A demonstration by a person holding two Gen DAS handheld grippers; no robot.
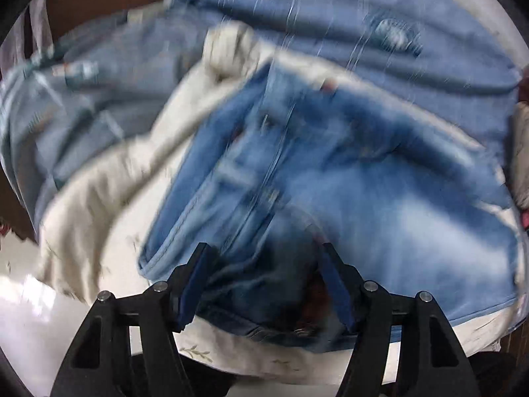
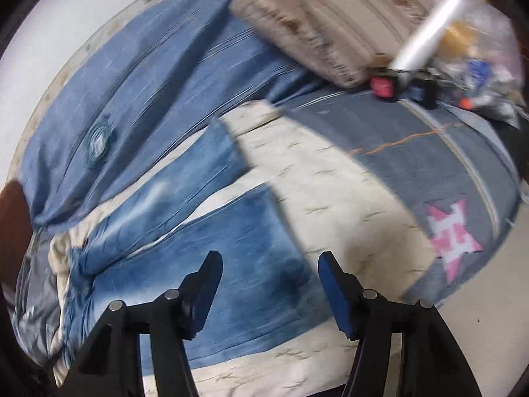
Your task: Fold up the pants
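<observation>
Blue faded jeans (image 1: 347, 178) lie on a cream sheet on the bed. In the left wrist view my left gripper (image 1: 264, 254) is open, jaws wide, over the waistband end of the jeans, where the dark inside of the waist shows between the fingers. In the right wrist view the two legs of the jeans (image 2: 211, 231) stretch away toward the upper left, and my right gripper (image 2: 269, 261) is open just above the nearer leg, holding nothing. Both views are motion-blurred.
A cream sheet (image 2: 330, 192) and a blue-grey blanket (image 2: 139, 76) cover the bed. A striped pillow (image 2: 317, 16), a clear plastic roll (image 2: 426, 29) and small clutter (image 2: 476, 69) lie at the far right. A white floor (image 1: 26, 317) shows beyond the bed edge.
</observation>
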